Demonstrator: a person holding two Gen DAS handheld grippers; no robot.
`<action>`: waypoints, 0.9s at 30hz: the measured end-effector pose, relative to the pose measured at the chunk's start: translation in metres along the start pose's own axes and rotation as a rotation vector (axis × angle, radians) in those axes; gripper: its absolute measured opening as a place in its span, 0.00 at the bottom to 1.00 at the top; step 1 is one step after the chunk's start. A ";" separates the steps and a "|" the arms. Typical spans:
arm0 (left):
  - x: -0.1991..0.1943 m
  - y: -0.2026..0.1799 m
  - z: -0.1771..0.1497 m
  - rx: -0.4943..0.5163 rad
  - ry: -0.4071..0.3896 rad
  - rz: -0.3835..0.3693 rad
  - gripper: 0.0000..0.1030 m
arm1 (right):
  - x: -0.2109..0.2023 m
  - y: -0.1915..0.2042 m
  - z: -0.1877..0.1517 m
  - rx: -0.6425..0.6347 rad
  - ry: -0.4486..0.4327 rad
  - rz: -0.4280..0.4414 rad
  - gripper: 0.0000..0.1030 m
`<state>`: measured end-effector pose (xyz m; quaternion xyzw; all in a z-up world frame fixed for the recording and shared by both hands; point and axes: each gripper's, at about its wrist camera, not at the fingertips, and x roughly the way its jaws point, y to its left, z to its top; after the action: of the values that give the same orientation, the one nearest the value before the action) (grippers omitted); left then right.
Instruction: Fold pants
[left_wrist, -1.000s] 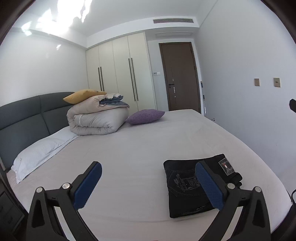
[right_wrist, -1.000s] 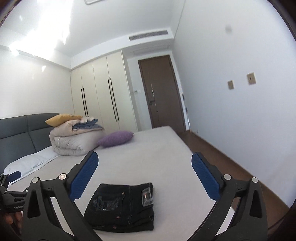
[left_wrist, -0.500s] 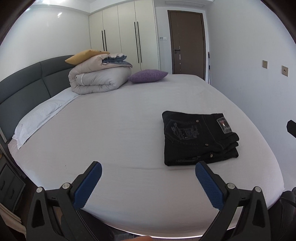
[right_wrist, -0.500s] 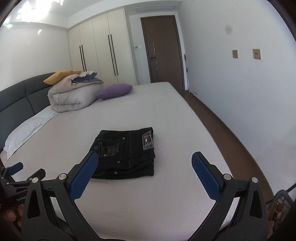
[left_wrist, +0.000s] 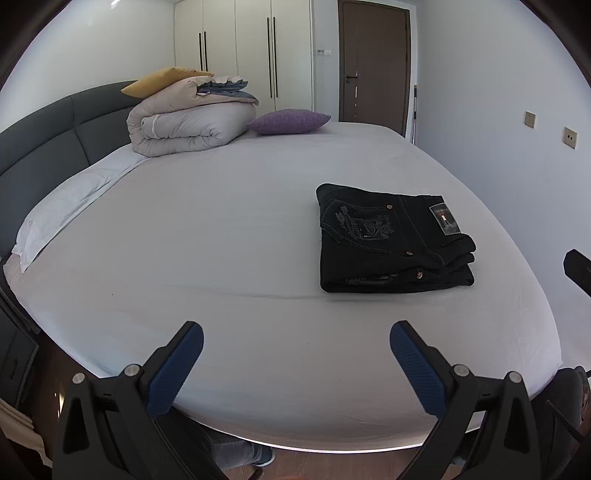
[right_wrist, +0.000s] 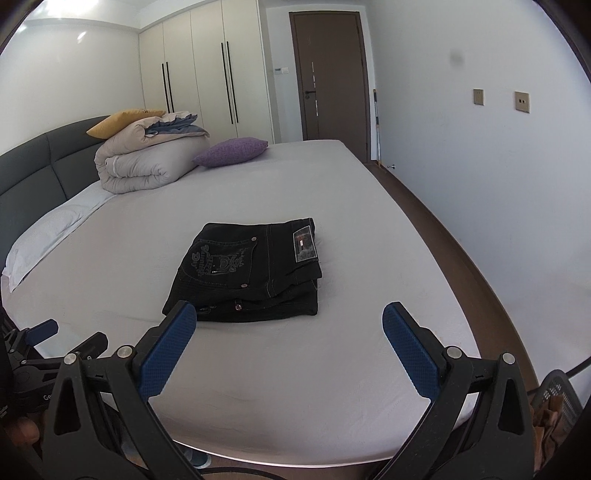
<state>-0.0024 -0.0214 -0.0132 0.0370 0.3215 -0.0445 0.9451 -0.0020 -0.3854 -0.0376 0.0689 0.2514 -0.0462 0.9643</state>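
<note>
Both tools have drawn back and tipped downward since a second ago, so the near edge of the bed and the floor under it now show below their fingers. The left tool (left_wrist: 296, 338) hangs released, its blue pads spread wide with nothing between them, above the near edge of the bed (left_wrist: 207, 236). The right tool (right_wrist: 289, 319) is likewise released and empty, pads wide apart.

The black jeans (left_wrist: 393, 242) lie folded into a compact stack on the white sheet, ahead of the left tool and off to its right, well apart from its fingers. From the right wrist view the black jeans (right_wrist: 249, 271) sit just ahead, slightly left of the tool's midline; the left finger's tip overlaps the stack's near corner in the picture, though contact cannot be told. An embroidered back pocket and a brand patch at the waistband face up.

Far ahead of both tools, by the grey headboard (left_wrist: 55, 125), a rolled duvet (left_wrist: 188, 129) carries a mustard pillow (left_wrist: 162, 79), with a purple cushion (left_wrist: 290, 121) just beside it. A white pillow (left_wrist: 62, 210) lies far left. The left tool (right_wrist: 44, 332) shows at the lower left of the right wrist view.
</note>
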 end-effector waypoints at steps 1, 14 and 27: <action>0.000 0.000 0.000 0.001 0.002 -0.002 1.00 | 0.001 0.001 -0.001 -0.003 0.003 0.001 1.00; 0.005 0.007 -0.003 -0.018 0.026 -0.004 1.00 | 0.020 -0.001 0.000 -0.012 0.055 0.014 1.00; 0.007 0.009 -0.004 -0.027 0.034 -0.005 1.00 | 0.027 0.000 -0.001 -0.019 0.070 0.020 1.00</action>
<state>0.0017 -0.0127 -0.0198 0.0241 0.3383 -0.0419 0.9398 0.0216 -0.3863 -0.0518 0.0640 0.2849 -0.0317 0.9559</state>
